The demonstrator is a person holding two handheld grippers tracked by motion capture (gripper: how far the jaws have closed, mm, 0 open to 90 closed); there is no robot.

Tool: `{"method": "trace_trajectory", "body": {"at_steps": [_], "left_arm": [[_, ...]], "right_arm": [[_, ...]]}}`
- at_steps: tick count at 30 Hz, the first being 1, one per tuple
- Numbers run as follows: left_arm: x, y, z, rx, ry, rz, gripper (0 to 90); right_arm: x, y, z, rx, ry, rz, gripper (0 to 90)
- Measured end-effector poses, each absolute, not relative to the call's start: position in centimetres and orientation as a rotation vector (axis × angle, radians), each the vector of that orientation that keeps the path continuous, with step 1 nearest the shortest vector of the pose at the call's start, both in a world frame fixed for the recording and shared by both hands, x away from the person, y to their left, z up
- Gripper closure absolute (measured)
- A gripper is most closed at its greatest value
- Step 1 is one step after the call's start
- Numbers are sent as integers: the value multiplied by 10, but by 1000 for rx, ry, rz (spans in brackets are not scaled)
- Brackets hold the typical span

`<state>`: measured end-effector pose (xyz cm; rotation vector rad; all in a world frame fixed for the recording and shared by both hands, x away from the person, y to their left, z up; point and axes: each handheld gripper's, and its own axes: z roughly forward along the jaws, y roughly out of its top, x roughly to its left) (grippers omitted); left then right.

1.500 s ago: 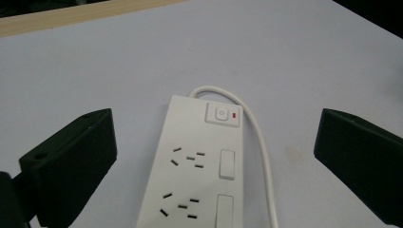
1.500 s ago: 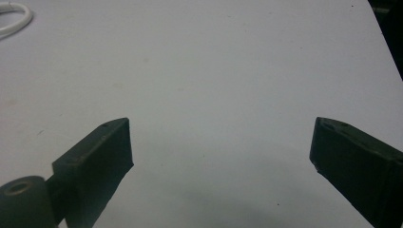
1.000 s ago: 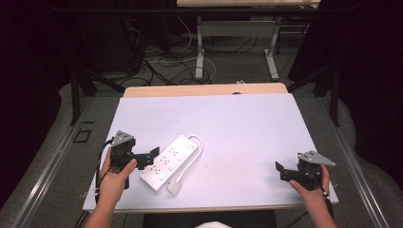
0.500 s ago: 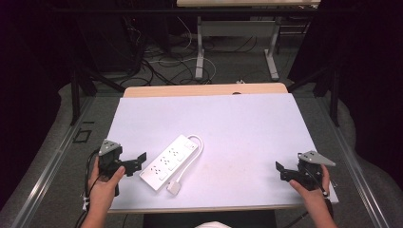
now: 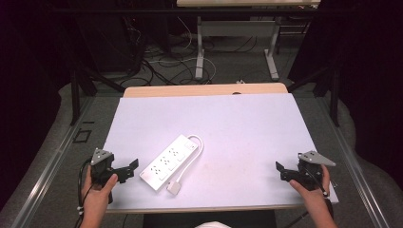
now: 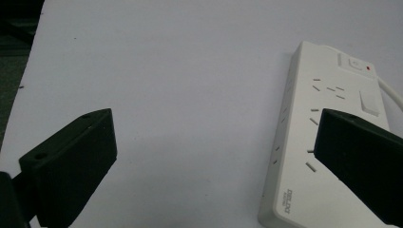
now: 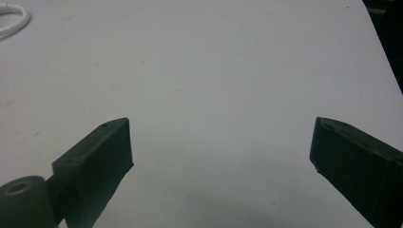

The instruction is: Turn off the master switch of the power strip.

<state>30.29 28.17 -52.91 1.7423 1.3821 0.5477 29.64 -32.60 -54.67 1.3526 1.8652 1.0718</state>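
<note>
Just right of left gripper [image 5: 127,167]: power strip [image 5: 168,162].

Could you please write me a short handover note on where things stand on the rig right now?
Left gripper: open, empty, at the table's near left corner, beside the power strip and apart from it.
Right gripper: open, empty, at the near right edge, nothing between its jaws.
Power strip: flat on the table left of centre, sockets up, its white cable looped alongside and the plug lying loose at its near end.
Done: nothing visible yet; the strip is ungripped and the plug is unplugged.
Left: probably to grasp the strip or its plug, the left gripper being nearest.
</note>
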Motion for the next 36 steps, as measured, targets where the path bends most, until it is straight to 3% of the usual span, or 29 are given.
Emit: {"method": "trace_trajectory", "body": {"at_steps": [36], "left_arm": [[303, 295, -549, 1735, 1425, 560, 3]], "right_arm": [[297, -327, -548, 1362, 1882, 1072, 65]]}}
